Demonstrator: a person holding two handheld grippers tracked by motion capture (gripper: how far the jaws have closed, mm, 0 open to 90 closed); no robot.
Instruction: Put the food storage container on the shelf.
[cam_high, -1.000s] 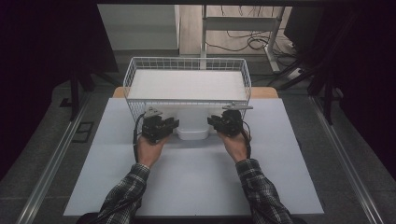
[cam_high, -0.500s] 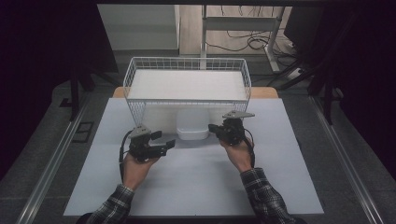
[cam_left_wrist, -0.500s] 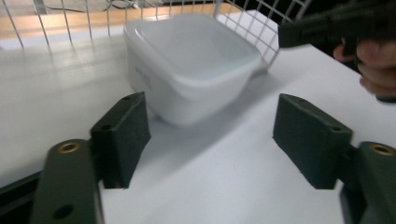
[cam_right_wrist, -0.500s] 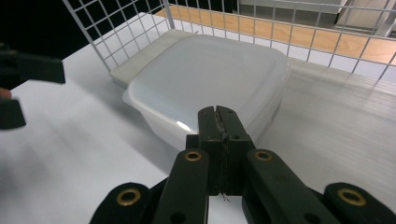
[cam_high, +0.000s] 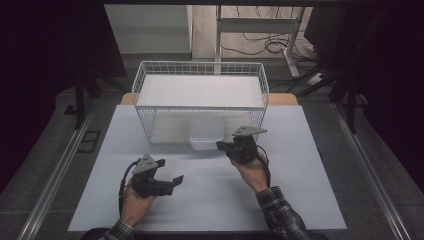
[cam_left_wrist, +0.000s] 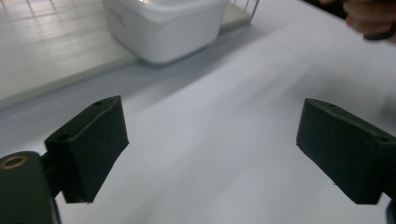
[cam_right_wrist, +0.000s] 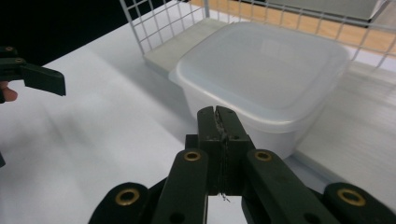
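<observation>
From above, one white lidded container sits on the table at the front edge of the one wire basket, half tucked under it. The right gripper lies just beside the container's right side, its jaws pressed flat together with nothing between them. The left gripper is well apart from the container, down toward the person's side of the table, and its jaws have just been opening; they now stand wide with only bare table between them.

The right gripper view gives what the overhead look cannot: the container's lid is smooth and translucent, with rounded corners, and the container rests on a pale board beneath the basket's wire grid; the closed jaws point straight at its near wall. The left gripper view shows the container's plain white side low and close, and part of the other hand at the top right corner.

Counted: two grippers, two hands, one container, one basket
</observation>
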